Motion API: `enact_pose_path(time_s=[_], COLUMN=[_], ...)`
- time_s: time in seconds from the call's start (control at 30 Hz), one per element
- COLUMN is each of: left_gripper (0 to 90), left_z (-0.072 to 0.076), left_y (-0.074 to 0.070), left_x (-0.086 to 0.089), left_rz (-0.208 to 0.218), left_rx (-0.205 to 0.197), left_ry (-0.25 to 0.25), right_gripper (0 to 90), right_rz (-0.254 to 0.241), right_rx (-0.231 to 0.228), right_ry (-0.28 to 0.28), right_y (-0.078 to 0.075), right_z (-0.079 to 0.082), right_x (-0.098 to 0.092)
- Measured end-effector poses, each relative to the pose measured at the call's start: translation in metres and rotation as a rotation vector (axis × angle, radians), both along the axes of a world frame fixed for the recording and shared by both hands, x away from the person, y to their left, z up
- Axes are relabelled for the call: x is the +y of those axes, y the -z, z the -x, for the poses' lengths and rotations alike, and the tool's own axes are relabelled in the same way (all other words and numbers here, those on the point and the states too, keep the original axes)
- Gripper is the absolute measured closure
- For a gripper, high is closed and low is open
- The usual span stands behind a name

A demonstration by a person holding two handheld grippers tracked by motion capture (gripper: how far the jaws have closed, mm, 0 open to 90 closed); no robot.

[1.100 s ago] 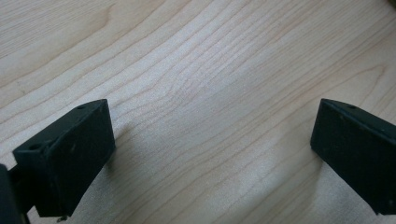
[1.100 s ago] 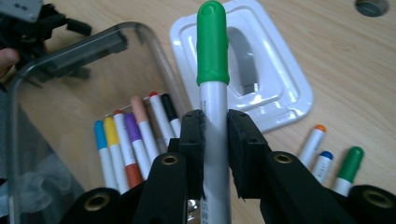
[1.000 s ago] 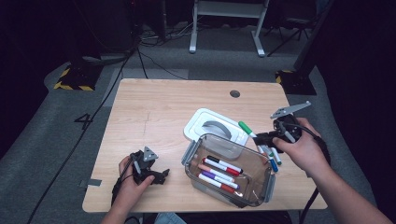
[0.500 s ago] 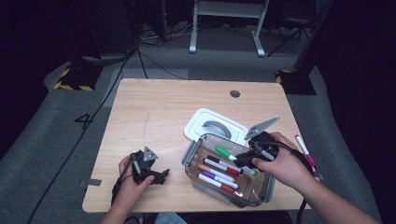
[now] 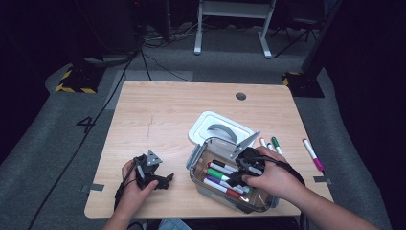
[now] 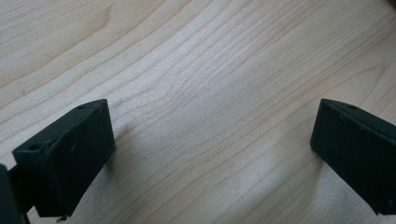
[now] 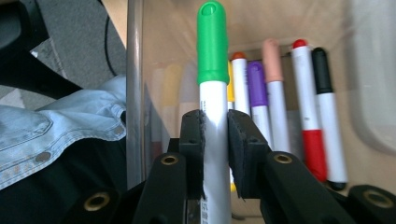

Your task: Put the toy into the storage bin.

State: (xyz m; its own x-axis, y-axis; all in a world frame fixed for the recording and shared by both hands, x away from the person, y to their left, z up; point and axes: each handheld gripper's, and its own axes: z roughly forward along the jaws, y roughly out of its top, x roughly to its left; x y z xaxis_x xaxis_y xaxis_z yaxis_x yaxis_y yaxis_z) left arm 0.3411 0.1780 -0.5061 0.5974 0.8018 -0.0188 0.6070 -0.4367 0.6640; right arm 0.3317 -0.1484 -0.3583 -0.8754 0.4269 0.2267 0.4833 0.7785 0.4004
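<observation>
A clear plastic box point(image 5: 197, 163) at the table's front right holds several markers, among them purple point(image 7: 256, 88), red point(image 7: 303, 98) and black point(image 7: 322, 93) ones. My right gripper point(image 5: 235, 178) is low over the box and shut on a green-capped marker point(image 7: 212, 70), which its pads point(image 7: 194, 135) clamp on the white barrel. That marker point(image 5: 216, 173) lies along the others inside the box. Over bare wood at the front left, my left gripper point(image 5: 162, 181) rests open with nothing between its jaws point(image 6: 210, 154).
The box's white lid point(image 5: 221, 128) lies just behind it. On the table point(image 5: 158, 115) right of the box lie a green marker point(image 5: 276, 145), a pink one point(image 5: 312, 153) and another point(image 5: 263, 142). A round hole point(image 5: 241, 96) sits near the far edge.
My right gripper has carried the green marker from the right of the box leftward and down into it. The left gripper has stayed put.
</observation>
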Motion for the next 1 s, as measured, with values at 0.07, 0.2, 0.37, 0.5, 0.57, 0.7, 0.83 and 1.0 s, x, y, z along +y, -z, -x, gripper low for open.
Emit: enact_pose_path(time_s=[0.07, 0.2, 0.37, 0.5, 0.57, 0.7, 0.83, 1.0], left_gripper=[0.1, 0.1, 0.1, 0.1, 0.1, 0.1, 0.1, 0.1], left_z=[0.0, 0.0, 0.0, 0.0, 0.0, 0.0, 0.0, 0.0], left_y=[0.0, 0.0, 0.0, 0.0, 0.0, 0.0, 0.0, 0.0], left_x=[0.0, 0.0, 0.0, 0.0, 0.0, 0.0, 0.0, 0.0], left_rz=[0.0, 0.0, 0.004, 0.004, 0.004, 0.004, 0.004, 0.004], left_rx=[0.0, 0.0, 0.002, 0.002, 0.002, 0.002, 0.002, 0.002], left_ry=[0.0, 0.0, -0.003, -0.003, -0.003, -0.003, -0.003, -0.003], right_gripper=[77.2, 77.2, 77.1, 77.2, 77.1, 77.1, 77.1, 77.1], right_rz=[0.014, 0.039, 0.079, 0.097, 0.098, 0.115, 0.121, 0.129], right_rx=[0.013, 0.045, 0.099, 0.138, 0.159, 0.171, 0.191, 0.198], right_ry=[-0.014, -0.027, -0.042, -0.049, -0.045, -0.049, -0.049, -0.049], right_y=[0.007, 0.017, 0.033, 0.044, 0.048, 0.056, 0.062, 0.066], right_z=[-0.001, -0.002, -0.008, -0.01, -0.012, -0.014, -0.015, -0.015], right_x=[0.006, 0.015, 0.025, 0.029, 0.03, 0.031, 0.033, 0.034])
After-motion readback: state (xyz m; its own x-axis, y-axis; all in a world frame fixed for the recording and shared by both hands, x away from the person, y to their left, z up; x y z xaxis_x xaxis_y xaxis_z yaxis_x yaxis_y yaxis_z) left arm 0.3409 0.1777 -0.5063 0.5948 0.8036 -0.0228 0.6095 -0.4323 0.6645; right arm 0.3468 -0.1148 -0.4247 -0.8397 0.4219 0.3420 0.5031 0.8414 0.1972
